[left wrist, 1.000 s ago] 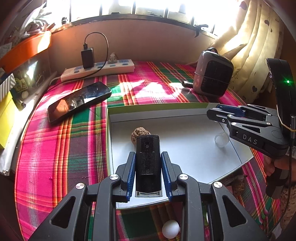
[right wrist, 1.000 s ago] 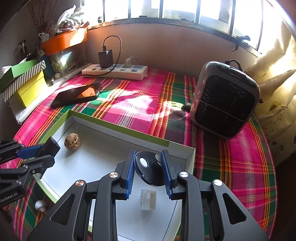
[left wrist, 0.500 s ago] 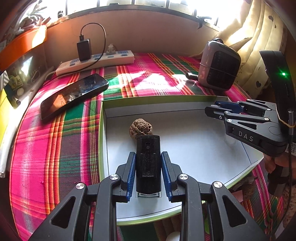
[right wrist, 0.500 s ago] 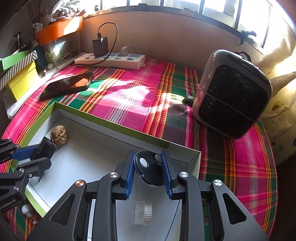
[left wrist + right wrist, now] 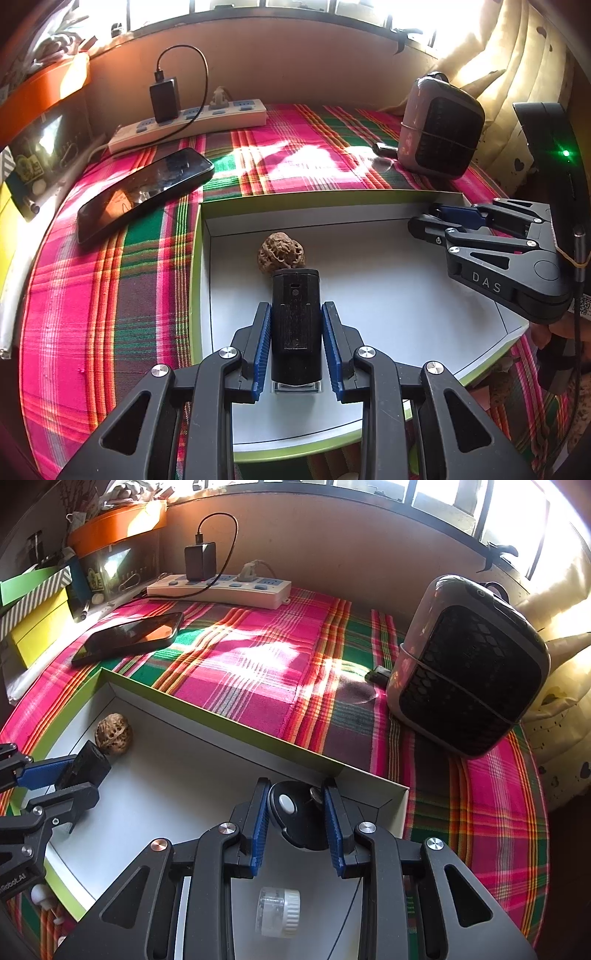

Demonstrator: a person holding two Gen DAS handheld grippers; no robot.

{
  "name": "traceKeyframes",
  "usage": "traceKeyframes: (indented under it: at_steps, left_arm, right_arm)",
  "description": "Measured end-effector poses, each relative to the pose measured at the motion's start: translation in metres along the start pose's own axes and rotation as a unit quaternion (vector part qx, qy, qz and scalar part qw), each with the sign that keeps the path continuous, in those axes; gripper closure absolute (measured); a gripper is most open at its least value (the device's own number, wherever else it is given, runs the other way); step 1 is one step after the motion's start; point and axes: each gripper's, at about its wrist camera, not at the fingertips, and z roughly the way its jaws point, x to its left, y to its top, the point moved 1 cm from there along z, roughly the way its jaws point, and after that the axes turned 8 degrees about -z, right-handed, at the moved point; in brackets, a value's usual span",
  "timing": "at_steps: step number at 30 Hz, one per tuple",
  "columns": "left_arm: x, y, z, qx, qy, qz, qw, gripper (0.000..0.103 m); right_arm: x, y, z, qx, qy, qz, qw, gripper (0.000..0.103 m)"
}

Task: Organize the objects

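A shallow white tray with a green rim (image 5: 201, 280) (image 5: 207, 716) lies on the plaid cloth. My left gripper (image 5: 295, 332) is shut on a black rectangular device (image 5: 295, 317) over the tray's left part, its tip just short of a walnut (image 5: 281, 253) (image 5: 112, 733). My right gripper (image 5: 295, 812) is shut on a black round device with a white button (image 5: 295, 812) above the tray's far right corner. A small clear jar with a white cap (image 5: 277, 912) lies in the tray under the right gripper. The right gripper also shows in the left wrist view (image 5: 428, 225), the left gripper in the right wrist view (image 5: 81, 775).
A black phone (image 5: 144, 192) (image 5: 129, 637) lies left of the tray. A white power strip with a charger (image 5: 188, 122) (image 5: 221, 587) runs along the back wall. A dark grey heater (image 5: 439, 136) (image 5: 469, 686) stands at the back right. Boxes (image 5: 37, 624) sit at the far left.
Both grippers have moved forward over the tray with their objects held. The walnut now lies closer to the left gripper's device. The clear jar has slid back under the right gripper.
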Motion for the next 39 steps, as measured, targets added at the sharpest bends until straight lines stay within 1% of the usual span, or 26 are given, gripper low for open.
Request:
traceKeyframes:
  at_steps: [21, 23, 24, 25, 29, 31, 39]
  left_arm:
    - [0.0022, 0.0005, 0.0005, 0.001, 0.002, 0.001, 1.0000, 0.078]
    - [0.0016, 0.0007, 0.0003, 0.001, 0.002, 0.000, 1.0000, 0.078]
    - [0.0008, 0.0008, 0.0004, 0.001, 0.002, 0.001, 1.0000, 0.078]
    - [0.0009, 0.0006, 0.0007, 0.002, 0.002, 0.000, 1.0000, 0.078]
    - [0.0009, 0.0007, 0.0008, 0.002, 0.003, 0.000, 1.0000, 0.078]
    - [0.0009, 0.0007, 0.0009, 0.002, 0.003, 0.001, 1.0000, 0.077]
    - [-0.0005, 0.0001, 0.0008, 0.003, 0.005, 0.001, 1.0000, 0.076]
  right_arm:
    - [0.0013, 0.0007, 0.0008, 0.003, -0.005, -0.005, 1.000, 0.073]
    - [0.0011, 0.0011, 0.0009, 0.003, -0.006, -0.005, 1.000, 0.071]
    - [0.0007, 0.0012, 0.0011, 0.004, -0.007, -0.004, 1.000, 0.067]
    - [0.0003, 0.0010, 0.0009, 0.004, -0.007, -0.003, 1.000, 0.064]
    - [0.0005, 0.0012, 0.0004, 0.004, -0.009, -0.003, 1.000, 0.063]
    - [0.0000, 0.0013, 0.0002, 0.003, -0.009, -0.002, 1.000, 0.058]
    - [-0.0006, -0.0002, -0.0028, -0.002, -0.009, 0.003, 1.000, 0.056]
